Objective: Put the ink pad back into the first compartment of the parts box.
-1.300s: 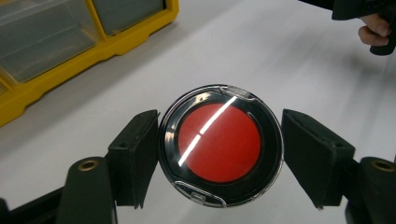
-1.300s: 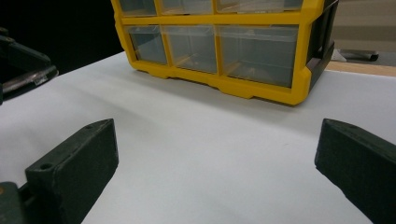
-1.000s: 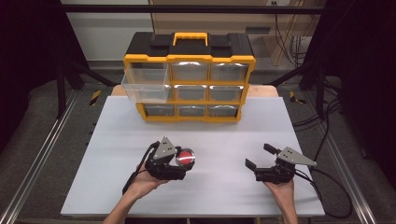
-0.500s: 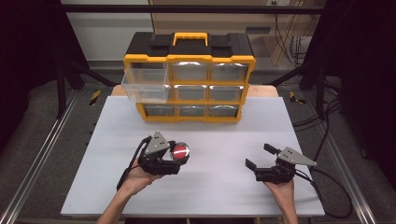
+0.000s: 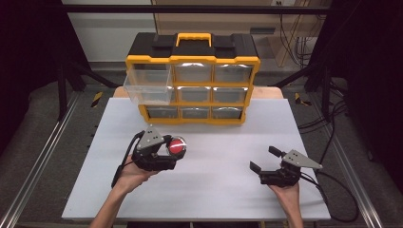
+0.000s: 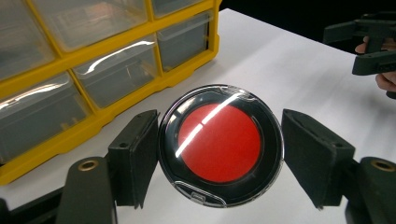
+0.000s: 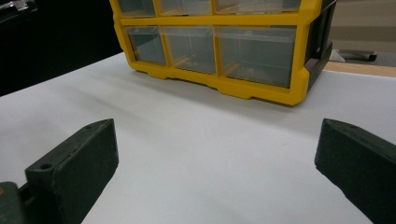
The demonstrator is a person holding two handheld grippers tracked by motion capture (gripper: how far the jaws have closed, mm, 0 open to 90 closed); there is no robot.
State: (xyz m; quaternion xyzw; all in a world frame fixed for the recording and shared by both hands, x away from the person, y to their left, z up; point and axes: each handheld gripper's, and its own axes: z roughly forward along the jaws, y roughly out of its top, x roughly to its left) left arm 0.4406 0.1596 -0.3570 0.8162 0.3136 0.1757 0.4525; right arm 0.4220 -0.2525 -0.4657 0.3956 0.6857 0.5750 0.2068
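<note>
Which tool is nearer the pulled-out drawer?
Left. The left tool, shut on the red disc, sits just below the open drawer. The right tool rests open far across the table.

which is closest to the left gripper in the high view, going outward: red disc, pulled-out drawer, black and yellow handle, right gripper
1. red disc, held between the left gripper's fingers.
2. pulled-out drawer, clear, sticking out at the organizer's upper left.
3. right gripper, open, across the white table to the right.
4. black and yellow handle, on top of the organizer at the back.

disc [image 6: 219, 142]: red, black rim | organizer [image 5: 192, 85]: yellow frame | table [image 5: 214, 190]: white
</note>
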